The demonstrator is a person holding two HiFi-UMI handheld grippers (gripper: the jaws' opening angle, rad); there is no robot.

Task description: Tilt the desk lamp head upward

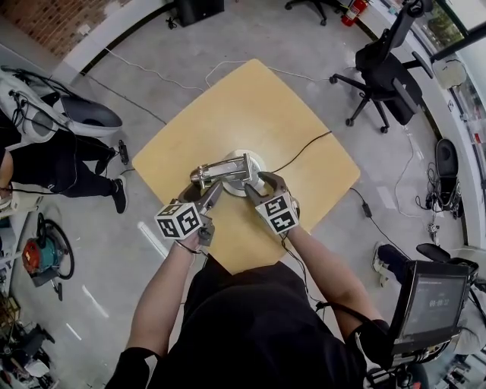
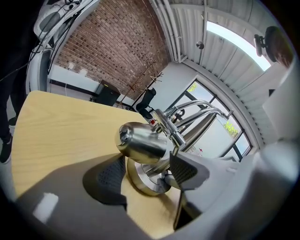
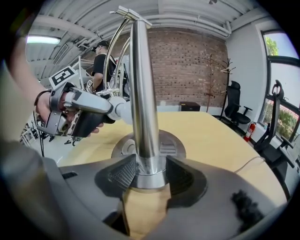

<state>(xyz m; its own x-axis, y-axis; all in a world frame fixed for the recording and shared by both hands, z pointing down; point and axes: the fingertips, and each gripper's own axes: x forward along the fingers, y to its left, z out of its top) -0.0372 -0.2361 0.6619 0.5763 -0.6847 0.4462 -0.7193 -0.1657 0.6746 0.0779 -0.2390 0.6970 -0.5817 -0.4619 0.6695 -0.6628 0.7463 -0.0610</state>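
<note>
The left tongs are being held with their jaws apart. The chrome lamp head of the desk lamp is being framed between and just above the two ribbed pads, neither of which is seen pressing on it. The right tongs are likewise being held wide, with the upright lamp post standing between the pads at its collar, close to both but not being squeezed. The post is being carried by a round lamp base, which is being borne near the middle of the pale wooden surface. The head is being kept low, just above that base, at the left end of the folded chrome arms. A thin dark cable is being led from the base across the surface to its right edge and down onto the grey floor. Farther off, a black office chair is being shown beyond the right corner, dark trouser legs of a person at the left, a red fire extinguisher at the top edge, and a brick wall in the far left corner.
</note>
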